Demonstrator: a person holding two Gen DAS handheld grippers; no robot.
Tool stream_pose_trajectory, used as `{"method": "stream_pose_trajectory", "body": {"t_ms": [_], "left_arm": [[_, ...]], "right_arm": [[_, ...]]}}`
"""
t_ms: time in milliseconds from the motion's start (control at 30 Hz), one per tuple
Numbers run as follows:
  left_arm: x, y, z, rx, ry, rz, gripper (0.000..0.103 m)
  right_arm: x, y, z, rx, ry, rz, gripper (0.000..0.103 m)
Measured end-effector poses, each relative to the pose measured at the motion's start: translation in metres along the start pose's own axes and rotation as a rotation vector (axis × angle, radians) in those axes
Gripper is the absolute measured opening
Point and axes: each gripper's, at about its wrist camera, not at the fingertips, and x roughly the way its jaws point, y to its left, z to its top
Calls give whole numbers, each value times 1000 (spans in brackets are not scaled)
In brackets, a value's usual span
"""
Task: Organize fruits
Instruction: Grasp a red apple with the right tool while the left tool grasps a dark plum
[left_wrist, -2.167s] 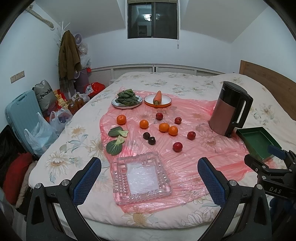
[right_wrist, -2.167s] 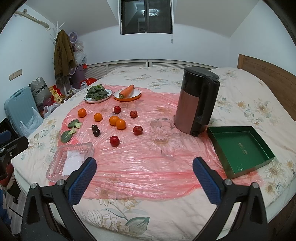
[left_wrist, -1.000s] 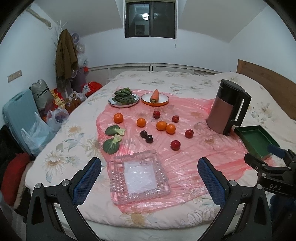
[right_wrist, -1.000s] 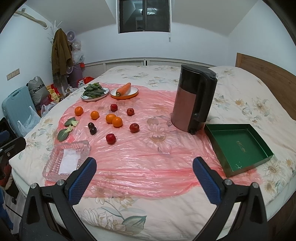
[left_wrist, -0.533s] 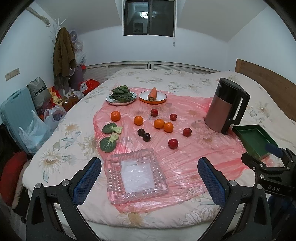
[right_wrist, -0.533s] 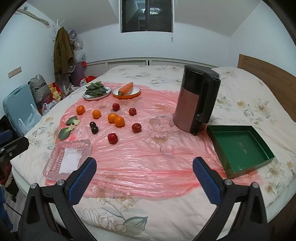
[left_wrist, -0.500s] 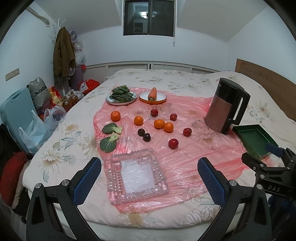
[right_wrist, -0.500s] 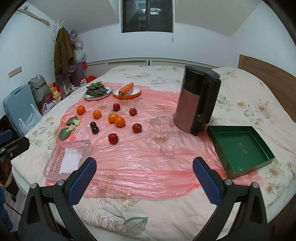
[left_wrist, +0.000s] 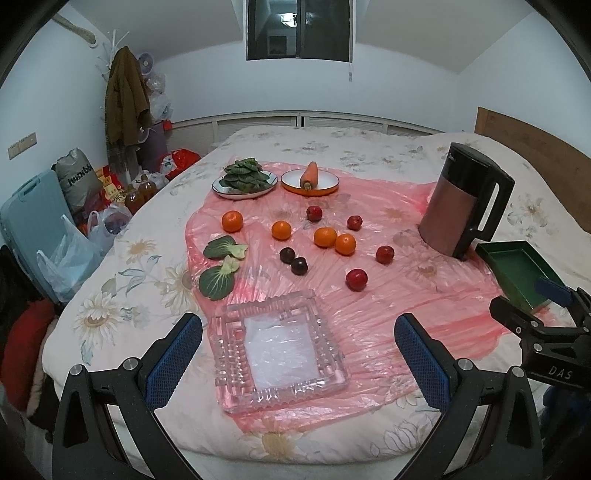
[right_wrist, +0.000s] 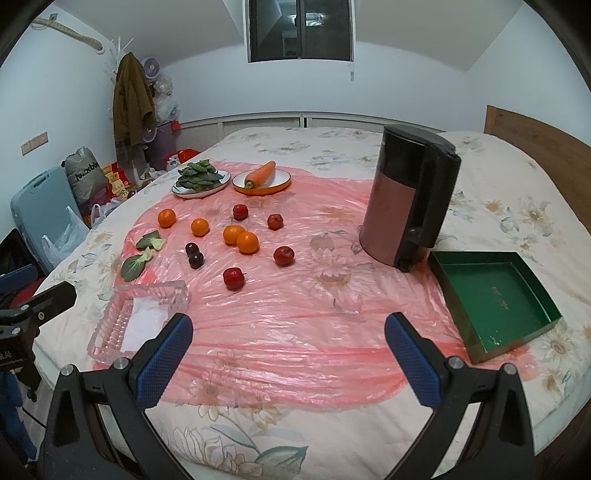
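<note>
Several oranges (left_wrist: 325, 236) (right_wrist: 247, 242), red apples (left_wrist: 356, 279) (right_wrist: 233, 278) and two dark plums (left_wrist: 299, 266) (right_wrist: 195, 260) lie loose on a pink plastic sheet (left_wrist: 369, 302) (right_wrist: 295, 325) on the bed. A clear glass tray (left_wrist: 279, 347) (right_wrist: 138, 319) sits at the near left. A green tray (right_wrist: 491, 295) (left_wrist: 517, 269) sits at the right. My left gripper (left_wrist: 298, 354) is open and empty over the glass tray. My right gripper (right_wrist: 288, 350) is open and empty above the sheet's near edge.
A dark kettle (right_wrist: 410, 199) (left_wrist: 463, 210) stands beside the green tray. A plate of greens (left_wrist: 244, 179) and a plate with a carrot (left_wrist: 309, 177) sit at the back. Two bok choy leaves (left_wrist: 219, 266) lie left of the fruit. Bags and a suitcase (left_wrist: 33, 218) stand left of the bed.
Both grippers have shifted slightly over the bed; the view has drifted a little. No object has moved, and both grippers stay open.
</note>
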Motion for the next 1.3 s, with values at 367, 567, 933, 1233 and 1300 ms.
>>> {"method": "stream_pose_trajectory", "body": {"t_ms": [367, 567, 933, 1233, 1300], "left_arm": [[34, 14, -2, -19, 85, 16, 102], [53, 53, 4, -88, 122, 12, 102], [118, 72, 20, -79, 241, -33, 87], [189, 29, 51, -66, 339, -142, 60], [208, 25, 52, -87, 370, -148, 51]], "right_arm": [[33, 3, 0, -2, 57, 35, 103], [58, 10, 4, -7, 62, 84, 103], [129, 34, 19, -12, 139, 199, 103], [186, 48, 26, -32, 205, 275, 50], [196, 50, 28, -41, 221, 276, 34]]}}
